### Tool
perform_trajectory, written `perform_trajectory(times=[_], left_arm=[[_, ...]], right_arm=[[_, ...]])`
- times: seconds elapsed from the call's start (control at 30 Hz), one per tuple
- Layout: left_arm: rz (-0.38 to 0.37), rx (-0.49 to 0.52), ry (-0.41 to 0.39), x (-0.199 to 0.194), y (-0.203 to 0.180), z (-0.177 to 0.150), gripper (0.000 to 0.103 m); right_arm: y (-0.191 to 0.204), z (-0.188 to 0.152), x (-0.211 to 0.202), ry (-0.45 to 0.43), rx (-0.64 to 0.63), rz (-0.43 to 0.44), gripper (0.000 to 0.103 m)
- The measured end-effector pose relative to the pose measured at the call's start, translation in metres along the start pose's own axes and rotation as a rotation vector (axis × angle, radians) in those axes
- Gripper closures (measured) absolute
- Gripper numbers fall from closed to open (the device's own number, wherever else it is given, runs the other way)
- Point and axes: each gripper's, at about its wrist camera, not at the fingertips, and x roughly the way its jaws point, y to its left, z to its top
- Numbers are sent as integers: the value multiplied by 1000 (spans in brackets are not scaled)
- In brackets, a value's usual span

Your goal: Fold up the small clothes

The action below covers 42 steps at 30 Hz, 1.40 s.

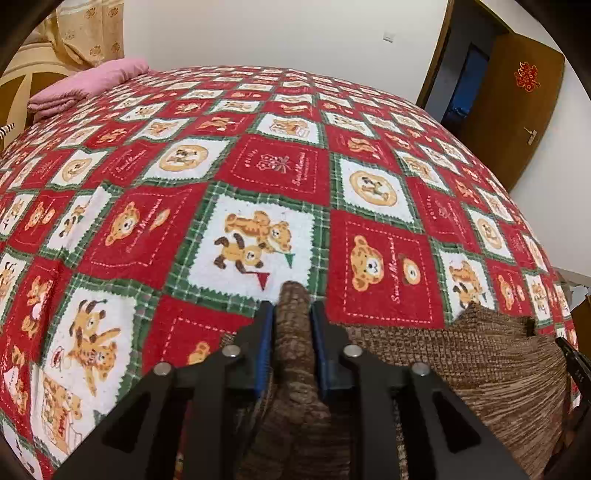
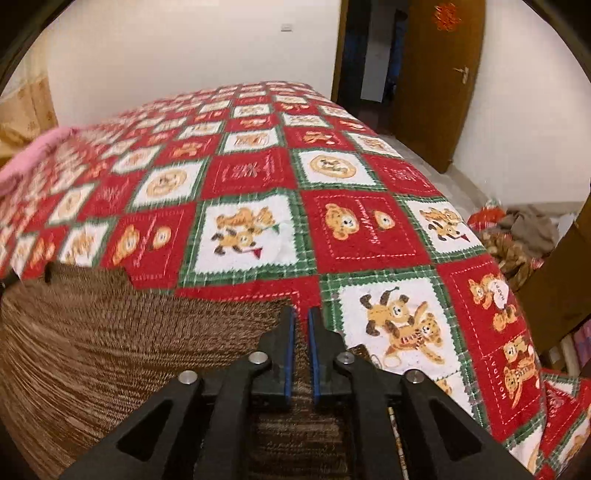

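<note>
To your far left, a folded pink blanket (image 1: 85, 86) sits at the head of the bed, below a yellow patterned curtain (image 1: 86, 35). The red, white and green bear-print bedspread (image 1: 280, 166) covers everything between there and the open wooden door (image 1: 517, 110) on the right, which carries a red paper decoration (image 1: 527, 76). On the floor past the bed's right edge lies a heap of clothes (image 2: 517, 236).

Your brown knit garment (image 1: 461, 354) lies at the near edge of the bed, its long axis running left to right across both views, with the far edge roughly straight.

Your left gripper (image 1: 292, 314) has its jaws closed on a bunched ridge of the knit that pokes forward between the blue pads (image 1: 264, 354). Your right gripper (image 2: 301, 317) pinches the garment's far right corner; the jaws stand a narrow slit apart with the thin fabric edge between them.

Several red squares read "Sweet Memories"; one at the right edge reads "HOLIDAY".
</note>
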Motion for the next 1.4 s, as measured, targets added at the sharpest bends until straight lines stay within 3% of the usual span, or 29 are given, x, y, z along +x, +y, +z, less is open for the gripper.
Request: perform_trajectory(times=[0.03,0.1,0.17,0.23,0.33,0.57,0.63,0.73,0.83,1.0,1.2,1.4], left_arm=[[-5,-9,13,-2,4,2,67],[-11,-32,7,-18,14,4,43],[-13,-28,-55,-49,25,-4,30],[-9,7,-66,-66,25,-14,30],[-21,80,-72,-92,15,-44,30],[-26,183,-84,-124,-15,-132,30],[-45,175,-55,-120,-14,-146,30],[-10,202,-59,-117,-16,-163,30],[39,258,-88,-121,-24,-170,29],[44,242,-91,-122,-18,-171,26],[119,247,-94,-136,-18,-181,26],[190,252,-94,-144,-22,-180,25]], right_arm=[[-6,0,-2,-1,26,20,83],[-29,-3,-20,-45,141,121,83],[-55,-12,-56,-131,279,122,81],[-68,-27,-92,-185,337,91,81],[-52,-48,-121,-170,242,155,81],[18,-113,-137,-72,19,173,81],[22,-132,-132,-41,-14,137,81],[13,-157,-133,-27,-31,120,82],[5,-173,-144,-45,-32,92,83],[-10,-185,-152,-84,5,97,83],[-1,-188,-180,-90,3,47,83],[53,-178,-197,-140,-37,193,83]])
